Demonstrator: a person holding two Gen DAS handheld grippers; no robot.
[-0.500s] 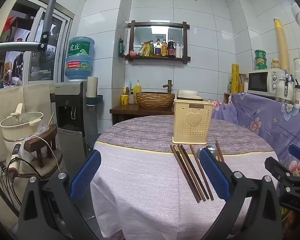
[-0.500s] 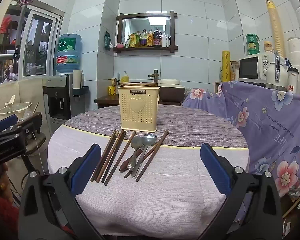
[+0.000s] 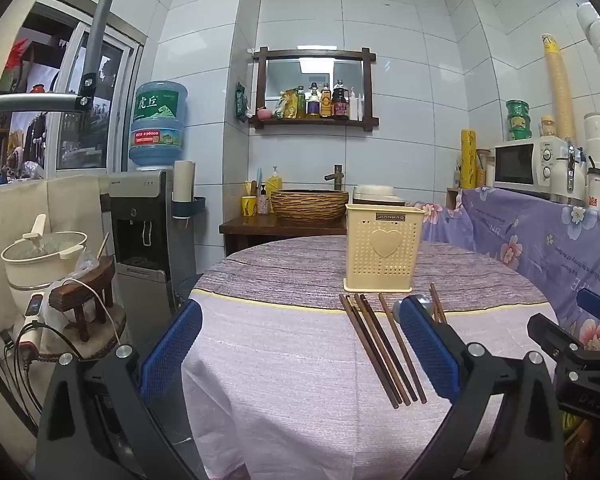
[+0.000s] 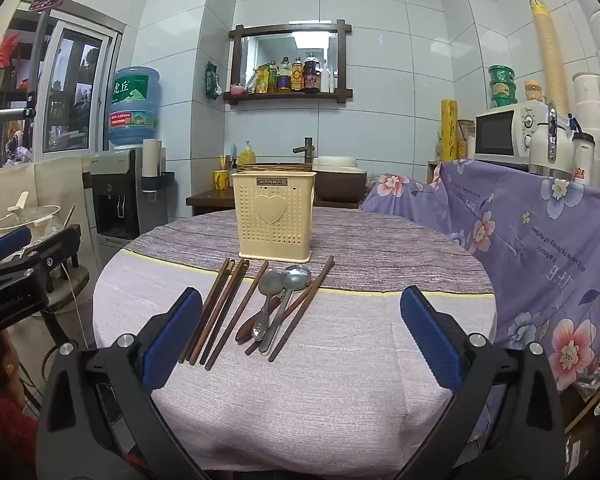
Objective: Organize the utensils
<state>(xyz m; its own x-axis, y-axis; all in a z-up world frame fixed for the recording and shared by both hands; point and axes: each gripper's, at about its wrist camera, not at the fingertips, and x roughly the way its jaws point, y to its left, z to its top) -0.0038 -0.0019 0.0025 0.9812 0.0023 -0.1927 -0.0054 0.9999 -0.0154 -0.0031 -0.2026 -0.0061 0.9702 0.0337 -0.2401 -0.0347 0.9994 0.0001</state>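
A cream perforated utensil holder (image 4: pixel 274 217) with a heart on its front stands upright on the round table (image 4: pixel 340 380); it also shows in the left wrist view (image 3: pixel 383 249). In front of it lie several brown chopsticks (image 4: pixel 220 312) (image 3: pixel 374 346) and two metal spoons (image 4: pixel 278 300). My right gripper (image 4: pixel 302 336) is open and empty, above the table's near side, short of the utensils. My left gripper (image 3: pixel 300 354) is open and empty, left of the chopsticks; its right finger hides the spoons.
A purple floral cloth (image 4: pixel 540 232) covers a counter at the right, with a microwave (image 4: pixel 508 130) on it. A water dispenser (image 3: pixel 144 216) and a stool with a pot (image 3: pixel 44 256) stand left of the table. A basket sink (image 3: pixel 308 204) sits behind it.
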